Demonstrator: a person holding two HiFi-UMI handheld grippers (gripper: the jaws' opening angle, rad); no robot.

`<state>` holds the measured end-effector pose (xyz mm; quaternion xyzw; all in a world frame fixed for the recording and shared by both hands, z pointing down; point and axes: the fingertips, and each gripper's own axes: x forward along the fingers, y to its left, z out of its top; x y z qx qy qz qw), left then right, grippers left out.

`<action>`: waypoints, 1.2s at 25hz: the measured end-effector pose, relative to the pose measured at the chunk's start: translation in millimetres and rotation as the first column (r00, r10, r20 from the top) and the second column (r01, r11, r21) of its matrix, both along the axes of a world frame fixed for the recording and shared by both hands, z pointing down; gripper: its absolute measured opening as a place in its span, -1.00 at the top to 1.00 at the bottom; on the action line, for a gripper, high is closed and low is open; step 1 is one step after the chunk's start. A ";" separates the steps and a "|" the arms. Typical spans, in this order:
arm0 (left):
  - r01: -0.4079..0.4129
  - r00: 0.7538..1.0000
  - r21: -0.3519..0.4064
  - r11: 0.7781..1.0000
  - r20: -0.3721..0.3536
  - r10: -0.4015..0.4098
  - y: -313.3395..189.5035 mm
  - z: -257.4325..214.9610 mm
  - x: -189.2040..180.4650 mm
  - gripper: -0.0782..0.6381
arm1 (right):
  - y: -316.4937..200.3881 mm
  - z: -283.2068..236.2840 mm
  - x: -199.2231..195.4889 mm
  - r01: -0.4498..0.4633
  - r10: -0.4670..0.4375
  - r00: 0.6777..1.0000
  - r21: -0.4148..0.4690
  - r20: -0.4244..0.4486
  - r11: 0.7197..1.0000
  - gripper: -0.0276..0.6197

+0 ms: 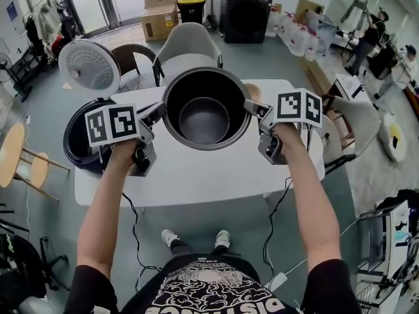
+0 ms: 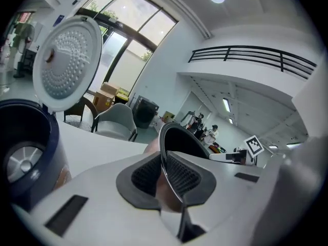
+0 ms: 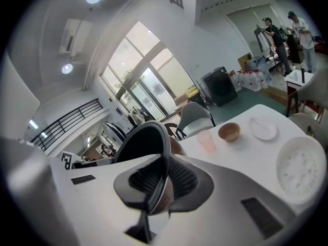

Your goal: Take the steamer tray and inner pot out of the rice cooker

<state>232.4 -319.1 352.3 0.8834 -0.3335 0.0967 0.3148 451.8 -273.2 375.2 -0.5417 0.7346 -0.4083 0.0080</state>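
The dark inner pot (image 1: pixel 205 110) hangs over the white table (image 1: pixel 196 175), carried by its rim from both sides. My left gripper (image 1: pixel 159 112) is shut on the rim's left edge, and my right gripper (image 1: pixel 252 107) is shut on the right edge. The thin rim (image 2: pixel 177 137) runs between the ribbed pads of my left gripper (image 2: pixel 165 176) in the left gripper view. The right gripper view shows the pot (image 3: pixel 143 140) pinched the same way by my right gripper (image 3: pixel 163 181). The dark rice cooker (image 1: pixel 82 142) stands at the table's left end, its lid (image 1: pixel 90 67) raised.
A white round tray with a dotted surface (image 3: pixel 301 169), a white plate (image 3: pixel 264 128), a brown bowl (image 3: pixel 229 131) and a pink cup (image 3: pixel 207 140) sit on the table's right part. A grey chair (image 1: pixel 188 44) stands behind the table, a wooden stool (image 1: pixel 19 156) at the left.
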 end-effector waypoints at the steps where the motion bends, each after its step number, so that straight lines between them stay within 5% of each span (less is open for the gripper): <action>1: 0.001 1.000 -0.018 1.000 0.004 -0.001 -1.4 11.7 7.1 0.66 | 0.0 12.1 6.9 -0.007 0.007 1.000 -0.018 0.004 1.000 0.74; 17: 0.062 0.992 -0.235 0.970 0.123 -0.034 -12.8 172.1 28.1 0.66 | -13.2 162.3 30.0 0.001 0.006 1.000 -0.232 0.029 0.973 0.75; 30: 0.112 0.987 -0.276 0.954 0.138 -0.076 -13.0 194.7 29.1 0.65 | -19.8 185.7 32.9 0.022 -0.011 0.999 -0.264 0.043 0.964 0.75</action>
